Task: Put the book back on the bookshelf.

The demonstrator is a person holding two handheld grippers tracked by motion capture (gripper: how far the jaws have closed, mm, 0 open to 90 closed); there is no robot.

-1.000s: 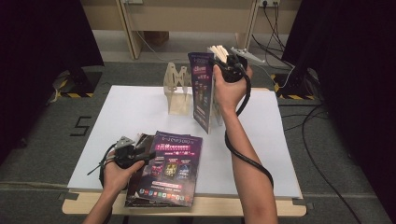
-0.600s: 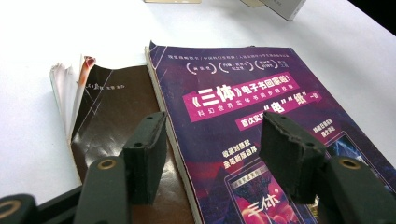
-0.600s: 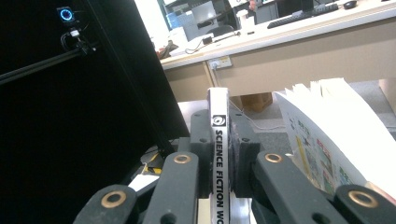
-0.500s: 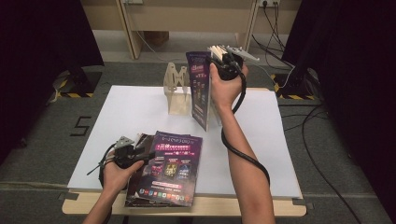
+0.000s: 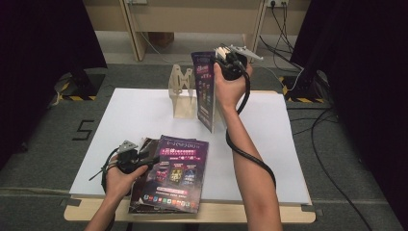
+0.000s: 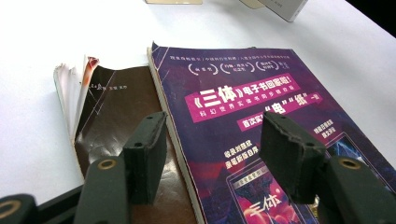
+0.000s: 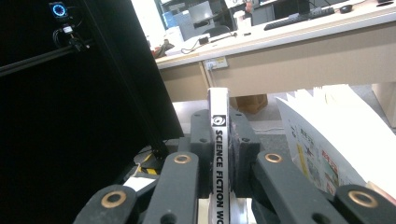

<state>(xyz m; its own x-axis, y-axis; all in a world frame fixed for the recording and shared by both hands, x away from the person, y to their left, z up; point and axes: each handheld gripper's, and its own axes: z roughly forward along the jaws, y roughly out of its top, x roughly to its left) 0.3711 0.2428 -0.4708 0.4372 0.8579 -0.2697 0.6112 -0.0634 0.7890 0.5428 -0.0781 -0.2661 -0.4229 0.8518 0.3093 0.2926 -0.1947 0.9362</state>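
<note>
Nearest the table's front edge, the left hand-held gripper sits jaws apart over the stack of glossy purple-covered magazines on the white table, probably pinning or lining them up. Farther back, the right hand-held gripper is clamped on an upright purple magazine by its spine, beside the pale wooden slotted stand, likely headed there.
</note>
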